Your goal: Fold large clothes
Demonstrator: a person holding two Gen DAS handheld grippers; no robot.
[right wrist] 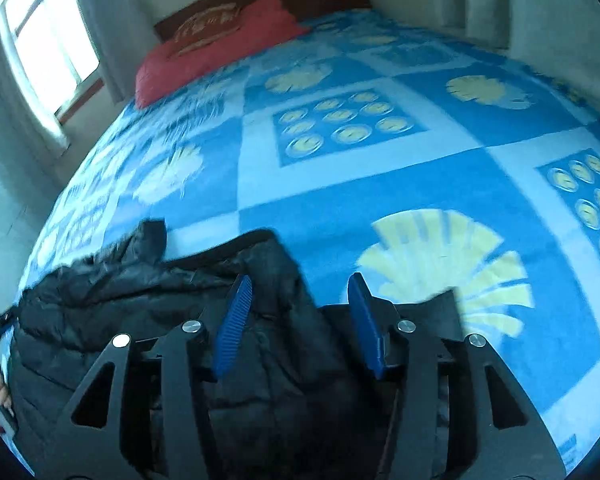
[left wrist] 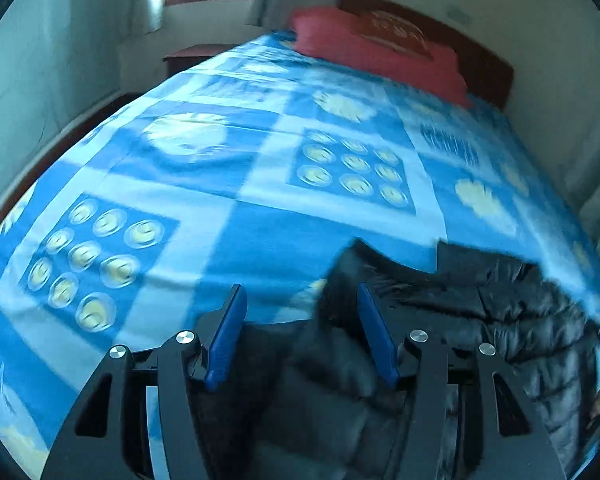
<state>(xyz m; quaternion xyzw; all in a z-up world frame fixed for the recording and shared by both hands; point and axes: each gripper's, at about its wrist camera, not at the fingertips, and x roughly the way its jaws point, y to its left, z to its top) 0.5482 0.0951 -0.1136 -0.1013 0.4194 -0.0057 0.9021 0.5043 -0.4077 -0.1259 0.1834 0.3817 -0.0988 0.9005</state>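
I had both jaws released over the black puffer jacket (left wrist: 480, 300) at the bed's (left wrist: 260, 208) foot; next move prob. needed regrasping its hem for a fold.

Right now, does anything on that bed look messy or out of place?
Only the black jacket: it lies rumpled at the near edge of the bed, one flap sticking up. The red pillow looks tidy.

The blue patterned bedspread (right wrist: 380, 184) lies flat and bare across most of the bed, open for passing toward the red pillow (left wrist: 380, 52) and wooden headboard (left wrist: 460, 44) at the far end. Nearest, the black puffer jacket (left wrist: 500, 300) bunches low beneath both hand-held grippers. Walls close each bedside; a nightstand (left wrist: 192, 54) stands by the window
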